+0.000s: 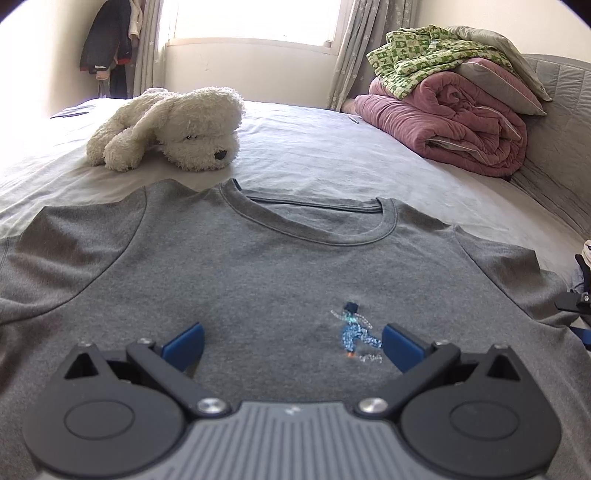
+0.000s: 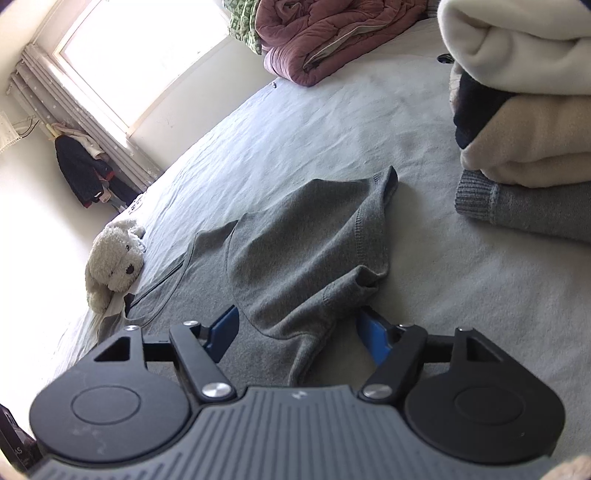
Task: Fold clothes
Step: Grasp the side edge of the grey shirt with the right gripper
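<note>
Both fingers (image 2: 225,334) astride T-shirt (image 2: 295,251) sleeve

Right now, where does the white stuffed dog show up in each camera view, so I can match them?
Left wrist view: the stuffed dog lies upper left, on the bed beyond the grey T-shirt collar.
Right wrist view: the stuffed dog sits at far left, beside the shirt's neckline.
Shared landmark: the pink quilt.

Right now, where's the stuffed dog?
On the bed sheet, just beyond the grey T-shirt's left shoulder: stuffed dog upper left in the left wrist view, far left in the right wrist view.
</note>
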Demonstrator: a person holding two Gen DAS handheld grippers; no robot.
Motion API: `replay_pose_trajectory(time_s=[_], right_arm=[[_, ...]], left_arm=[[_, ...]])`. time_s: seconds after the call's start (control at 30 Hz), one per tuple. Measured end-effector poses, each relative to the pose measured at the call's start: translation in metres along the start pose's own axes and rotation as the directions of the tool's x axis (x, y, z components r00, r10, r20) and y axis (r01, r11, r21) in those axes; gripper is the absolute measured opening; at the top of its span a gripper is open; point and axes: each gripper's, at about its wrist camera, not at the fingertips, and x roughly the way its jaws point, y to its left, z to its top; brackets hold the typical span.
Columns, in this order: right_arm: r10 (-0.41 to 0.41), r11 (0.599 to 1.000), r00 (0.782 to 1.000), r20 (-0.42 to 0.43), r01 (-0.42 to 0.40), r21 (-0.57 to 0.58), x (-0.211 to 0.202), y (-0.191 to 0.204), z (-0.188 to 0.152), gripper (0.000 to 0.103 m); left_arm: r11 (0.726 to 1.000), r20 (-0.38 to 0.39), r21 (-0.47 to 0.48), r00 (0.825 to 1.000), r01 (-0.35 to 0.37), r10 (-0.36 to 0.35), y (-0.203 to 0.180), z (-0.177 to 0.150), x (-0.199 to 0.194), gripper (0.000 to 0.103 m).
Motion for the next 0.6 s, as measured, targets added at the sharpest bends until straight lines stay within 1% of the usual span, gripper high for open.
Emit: replay_pose_trajectory(time_s=[0.03, 0.07, 0.13, 0.17, 0.2, 0.23, 0.3, 0.4, 0.5, 0.6], right_arm=[[-0.015, 1.0, 1.0, 0.015, 0.015, 0.003, 0.001, 0.0, 0.0, 0.061], [-0.03, 1.0, 0.999, 0.027, 0.03, 0.001, 0.002, 0.001, -0.001, 0.058], [-0.074, 0.997, 0.996, 0.048, 0.075, -0.009, 0.002, 0.004, -0.002, 0.043], [-0.1, 0.995, 0.993, 0.057, 0.101, -0.016, 0.003, 0.007, -0.002, 0.039], [-0.118, 0.993, 0.991, 0.06, 0.12, -0.022, 0.003, 0.009, -0.002, 0.025], [-0.136, 0.99, 0.989, 0.063, 0.138, -0.028, 0.004, 0.011, -0.002, 0.015], [-0.168, 0.984, 0.982, 0.08, 0.172, -0.042, 0.004, 0.018, -0.003, 0.012], [-0.192, 0.976, 0.972, 0.133, 0.204, -0.078, 0.0, 0.031, -0.006, 0.008], [-0.221, 0.962, 0.962, 0.159, 0.242, -0.126, 0.001, 0.047, -0.008, 0.008], [-0.252, 0.938, 0.951, 0.181, 0.286, -0.195, 0.005, 0.068, -0.012, 0.008]], left_arm=[[1.0, 0.004, 0.016, 1.0, -0.007, 0.007, -0.002, -0.002, 0.001, 0.103], [0.999, 0.007, 0.032, 1.0, -0.016, 0.016, -0.004, -0.004, 0.002, 0.103], [0.999, 0.004, 0.046, 1.0, -0.027, 0.027, -0.006, -0.003, 0.002, 0.103], [0.998, 0.001, 0.048, 1.0, -0.028, 0.028, -0.007, -0.003, 0.003, 0.103], [0.998, -0.001, 0.049, 1.0, -0.03, 0.03, -0.007, -0.003, 0.003, 0.103], [0.998, -0.003, 0.051, 0.999, -0.031, 0.031, -0.007, -0.003, 0.004, 0.103], [0.998, -0.002, 0.057, 0.999, -0.035, 0.036, -0.007, -0.004, 0.005, 0.103], [0.999, 0.004, 0.045, 1.0, -0.024, 0.023, -0.005, -0.005, 0.003, 0.103], [1.0, 0.012, 0.025, 1.0, 0.0, 0.0, -0.001, -0.006, 0.001, 0.103], [1.0, 0.012, 0.01, 1.0, 0.015, -0.015, 0.002, -0.005, 0.001, 0.103]])
